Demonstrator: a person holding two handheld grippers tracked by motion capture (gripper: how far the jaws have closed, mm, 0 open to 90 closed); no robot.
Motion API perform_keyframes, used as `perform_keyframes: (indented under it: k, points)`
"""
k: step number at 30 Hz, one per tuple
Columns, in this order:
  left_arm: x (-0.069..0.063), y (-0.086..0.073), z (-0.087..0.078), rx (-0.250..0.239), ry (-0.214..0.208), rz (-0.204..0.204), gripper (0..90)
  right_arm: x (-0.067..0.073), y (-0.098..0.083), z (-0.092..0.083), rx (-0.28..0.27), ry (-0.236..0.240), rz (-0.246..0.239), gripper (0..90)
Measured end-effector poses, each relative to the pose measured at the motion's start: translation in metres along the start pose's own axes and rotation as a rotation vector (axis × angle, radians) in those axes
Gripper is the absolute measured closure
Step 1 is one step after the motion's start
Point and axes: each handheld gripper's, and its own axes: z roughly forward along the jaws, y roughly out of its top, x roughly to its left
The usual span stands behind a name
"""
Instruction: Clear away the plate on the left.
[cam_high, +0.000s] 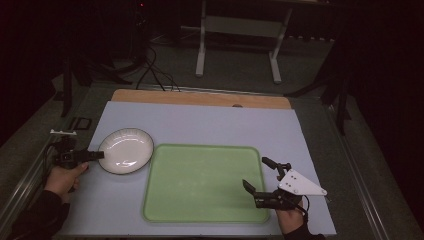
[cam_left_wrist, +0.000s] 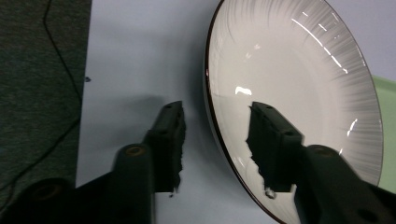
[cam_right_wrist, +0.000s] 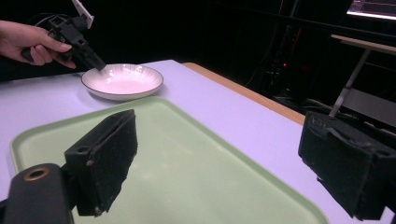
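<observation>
Left hand-held gripper (cam_high: 100, 155) is straddling the white plate's (cam_high: 126, 150) left rim, jaws parted, not clamping. Right hand-held gripper (cam_high: 260, 174) is hovering wide open, empty, over the green tray's (cam_high: 200, 182) right edge on the tabletop (cam_high: 200, 120).

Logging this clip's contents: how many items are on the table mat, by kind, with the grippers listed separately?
Plates: 1, a white plate with the left gripper straddling its rim
Trays: 1, an empty green tray
Grippers: 2, the left one and the right gripper, both open
Total: 4
</observation>
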Motion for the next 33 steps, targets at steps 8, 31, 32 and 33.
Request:
perform_keyframes:
  k: [8, 31, 32, 33]
  points:
    - [0.002, 0.000, 0.008, 0.033, -0.016, -0.024, 69.2, 0.000, 0.000, -0.001, 0.003, 0.002, 0.001, 11.6]
    - [0.007, 0.002, 0.014, 0.046, -0.085, -0.156, 81.8, 0.000, 0.000, 0.000, 0.008, 0.001, -0.006, 12.5]
    - [0.007, 0.002, 0.015, 0.041, -0.087, -0.164, 82.6, 0.000, -0.001, 0.000, 0.007, 0.001, -0.006, 12.5]
    - [0.008, 0.003, 0.015, 0.034, -0.096, -0.176, 83.1, 0.000, -0.001, 0.000, 0.008, 0.000, -0.005, 12.5]
